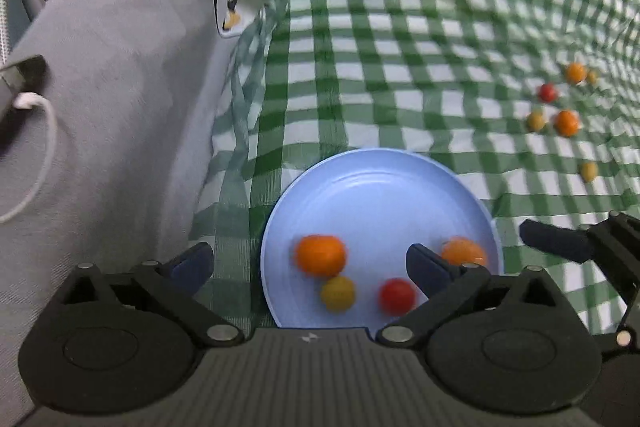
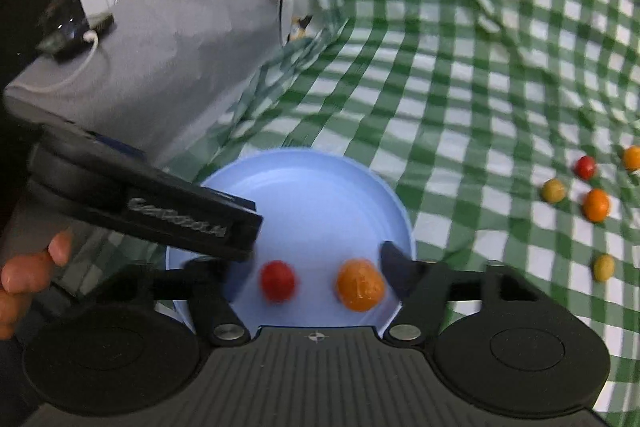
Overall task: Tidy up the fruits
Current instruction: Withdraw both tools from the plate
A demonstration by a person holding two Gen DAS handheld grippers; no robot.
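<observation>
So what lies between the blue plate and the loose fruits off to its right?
Only bare green checked cloth. In the left wrist view nothing sits between the blue plate and the nearest loose fruit, a yellow one.

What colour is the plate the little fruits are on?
Light blue. The plate shows best in the left wrist view, on the green-and-white checked cloth.
</observation>
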